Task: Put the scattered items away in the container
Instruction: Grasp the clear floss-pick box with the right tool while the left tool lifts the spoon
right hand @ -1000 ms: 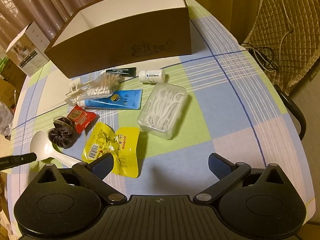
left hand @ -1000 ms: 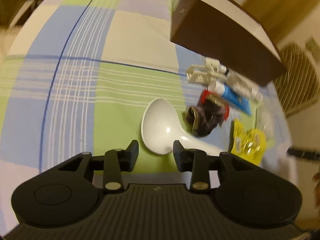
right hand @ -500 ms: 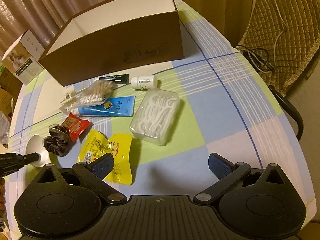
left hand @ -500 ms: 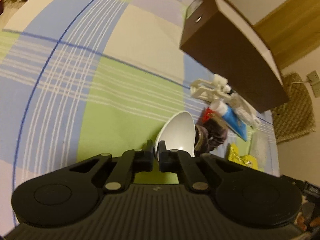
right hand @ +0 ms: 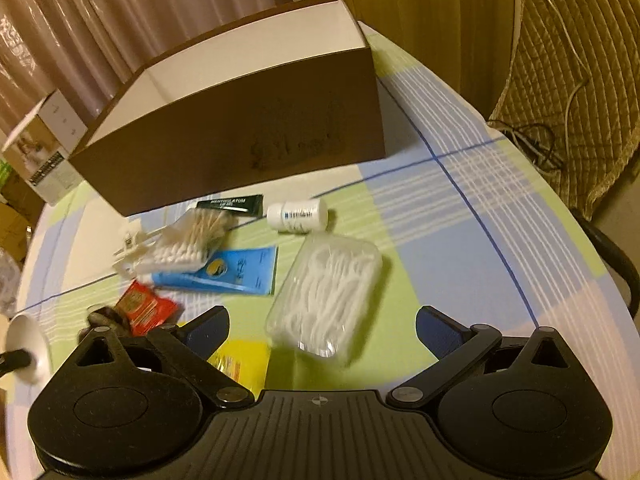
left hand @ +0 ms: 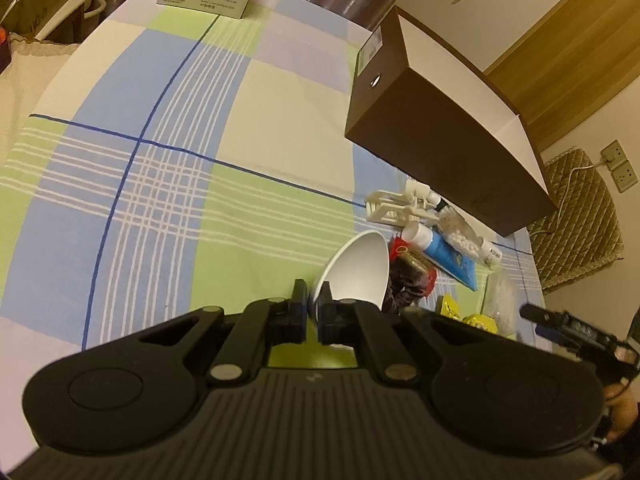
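Your left hand-held gripper point(left hand: 313, 312) pinches a white spoon point(left hand: 356, 270); the right one hovers spread.

At lower centre of the left view, the pads clamp the spoon's handle, bowl tipped up off the checked counter point(left hand: 160, 184), likely ready to carry to the brown box point(left hand: 436, 140) at upper right. In the right view, your right hand-held gripper point(right hand: 322, 326) tilts downward, jaws wide and empty, framing the clear floss-pick case point(right hand: 326, 296) at centre, probably lining up the next pickup.
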### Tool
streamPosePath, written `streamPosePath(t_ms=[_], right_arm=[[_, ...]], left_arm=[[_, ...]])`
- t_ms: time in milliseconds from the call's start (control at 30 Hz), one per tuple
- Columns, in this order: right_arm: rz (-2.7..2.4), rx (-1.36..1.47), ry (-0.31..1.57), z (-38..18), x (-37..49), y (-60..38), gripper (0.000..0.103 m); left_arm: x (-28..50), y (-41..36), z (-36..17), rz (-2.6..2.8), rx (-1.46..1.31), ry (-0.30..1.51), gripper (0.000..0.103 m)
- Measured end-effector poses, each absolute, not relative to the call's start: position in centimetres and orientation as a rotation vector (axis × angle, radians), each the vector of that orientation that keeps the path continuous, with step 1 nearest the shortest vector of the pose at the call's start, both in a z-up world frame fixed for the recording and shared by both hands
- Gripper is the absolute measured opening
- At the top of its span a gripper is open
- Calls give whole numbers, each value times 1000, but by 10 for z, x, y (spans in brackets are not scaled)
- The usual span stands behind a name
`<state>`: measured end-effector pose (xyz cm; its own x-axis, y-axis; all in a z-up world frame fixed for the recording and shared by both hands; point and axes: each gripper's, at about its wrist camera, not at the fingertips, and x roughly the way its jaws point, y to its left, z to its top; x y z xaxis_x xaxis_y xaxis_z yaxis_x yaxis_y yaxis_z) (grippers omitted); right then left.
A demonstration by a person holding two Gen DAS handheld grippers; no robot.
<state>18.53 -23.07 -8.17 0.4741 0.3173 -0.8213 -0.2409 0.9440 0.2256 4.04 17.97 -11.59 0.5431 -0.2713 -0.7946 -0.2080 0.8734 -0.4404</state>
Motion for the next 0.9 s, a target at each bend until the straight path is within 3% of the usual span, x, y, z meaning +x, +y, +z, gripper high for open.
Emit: streamPosePath(t_ms=[33, 67, 100, 233, 333, 433, 900], right_arm=[[338, 63, 1026, -85, 189, -225, 98], [341, 51, 1031, -90, 191, -221, 78], [339, 38, 1052, -95, 194, -216, 72], [296, -13, 1065, -110, 199, -206, 72], [305, -81, 1055, -114, 194, -205, 62], [333, -99, 1058, -114, 192, -211, 59], [374, 388, 1153, -84, 190, -290, 59]], left_arm=[[40, 180, -117, -36, -532, 1011, 2], [39, 180, -118, -31, -533, 1012, 2], [38, 181, -118, -27, -533, 1013, 2], [37, 182, -118, -13, -529, 1012, 2], [37, 182, -116, -10, -523, 1004, 2], [37, 180, -112, -17, -516, 1001, 2], [34, 144, -69, -86, -464, 928, 2]])
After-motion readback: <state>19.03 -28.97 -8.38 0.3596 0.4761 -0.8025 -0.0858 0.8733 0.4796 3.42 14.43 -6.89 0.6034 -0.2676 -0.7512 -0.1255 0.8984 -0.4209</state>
